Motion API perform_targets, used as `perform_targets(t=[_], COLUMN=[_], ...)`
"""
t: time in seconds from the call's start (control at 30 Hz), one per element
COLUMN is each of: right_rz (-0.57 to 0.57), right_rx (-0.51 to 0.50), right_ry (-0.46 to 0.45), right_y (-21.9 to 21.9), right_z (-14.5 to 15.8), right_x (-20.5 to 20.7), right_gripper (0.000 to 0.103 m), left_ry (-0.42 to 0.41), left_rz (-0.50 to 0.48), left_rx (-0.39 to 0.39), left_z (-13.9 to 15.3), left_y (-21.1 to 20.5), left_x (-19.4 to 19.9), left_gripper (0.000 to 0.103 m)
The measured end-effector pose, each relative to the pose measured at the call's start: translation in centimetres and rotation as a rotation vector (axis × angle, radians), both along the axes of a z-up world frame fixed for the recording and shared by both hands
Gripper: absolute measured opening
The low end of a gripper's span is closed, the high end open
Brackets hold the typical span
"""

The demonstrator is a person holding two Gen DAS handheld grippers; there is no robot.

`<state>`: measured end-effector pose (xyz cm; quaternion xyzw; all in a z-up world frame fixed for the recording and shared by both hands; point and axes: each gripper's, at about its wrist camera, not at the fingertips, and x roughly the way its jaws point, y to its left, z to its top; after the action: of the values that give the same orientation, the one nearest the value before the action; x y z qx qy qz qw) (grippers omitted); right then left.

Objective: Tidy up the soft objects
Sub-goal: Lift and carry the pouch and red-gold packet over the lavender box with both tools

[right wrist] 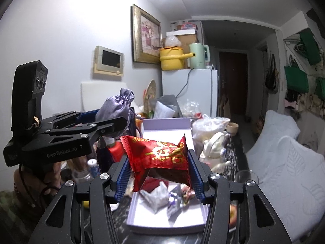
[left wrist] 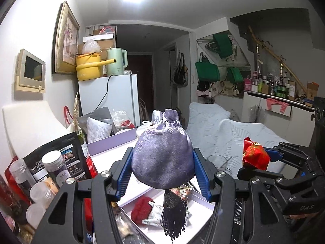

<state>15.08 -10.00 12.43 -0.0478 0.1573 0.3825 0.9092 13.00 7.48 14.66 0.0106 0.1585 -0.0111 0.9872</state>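
Behind us stands a crowded counter with a lilac box below both tools. Our left gripper pinches the purple pouch firmly, and our right gripper squeezes the red packet. We judge each should be lowered slowly into the box, released only when resting.

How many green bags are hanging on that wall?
3 green fabric tote bags hang on the right wall: one highest, one lower left, one lower right. Others may hide among the clutter.
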Motion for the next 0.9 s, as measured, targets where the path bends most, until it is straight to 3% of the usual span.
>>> perform_targets(t=[0.47,0.9], right_rz=[-0.002,-0.003], right_rx=[-0.032,-0.074], right_ry=[0.105,0.177], right_y=[3.6,6.1], right_z=[-4.3,-8.9], right_x=[9.9,15.2], right_gripper=[0.052,0.052], left_ry=[0.088,0.187], left_rz=[0.062,0.136], left_rx=[-0.024,-0.01], left_z=[-5.0,-10.2], left_y=[3.1,4.2], left_x=[7.8,12.7], left_gripper=[0.056,0.056])
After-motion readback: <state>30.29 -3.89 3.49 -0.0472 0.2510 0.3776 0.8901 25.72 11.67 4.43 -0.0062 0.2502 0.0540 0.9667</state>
